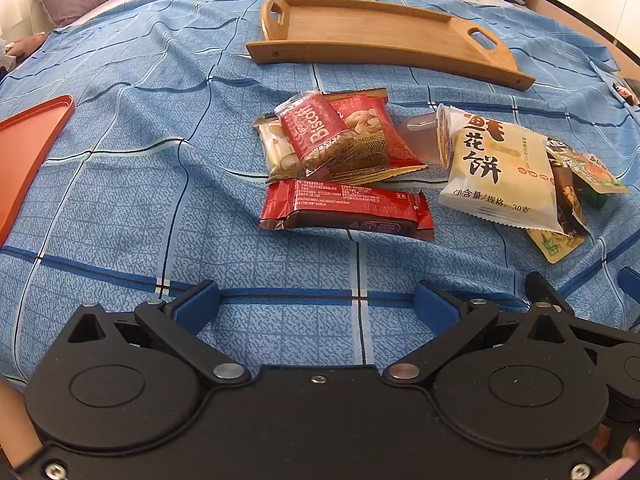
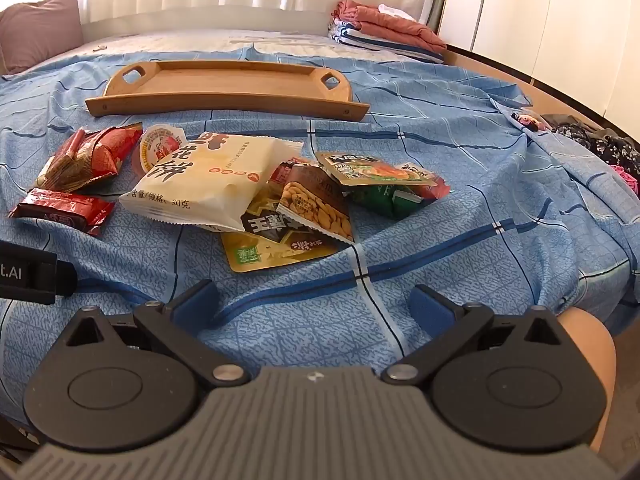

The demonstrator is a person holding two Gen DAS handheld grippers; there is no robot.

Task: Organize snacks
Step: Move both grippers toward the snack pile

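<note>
Blue checked bedspread (image 1: 120,208) covers the bed. Wooden tray (image 1: 372,28) lies at far side, w/ snacks in front of it: white pack (image 1: 500,176) reading "花饼… 30克", red "Biscoff" pack (image 1: 312,132) left of it, dark-red bar (image 1: 344,208) nearer. Orange tray (image 1: 28,148) far left. Left gripper (image 1: 316,304) & right gripper (image 2: 316,304) both spread wide, nothing betw. fingers.

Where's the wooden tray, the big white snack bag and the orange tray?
wooden tray (image 1: 360,28), left wrist view, bare floor.
big white snack bag (image 2: 208,184), right wrist view, front.
orange tray (image 1: 24,152), left wrist view, flat inside.
</note>
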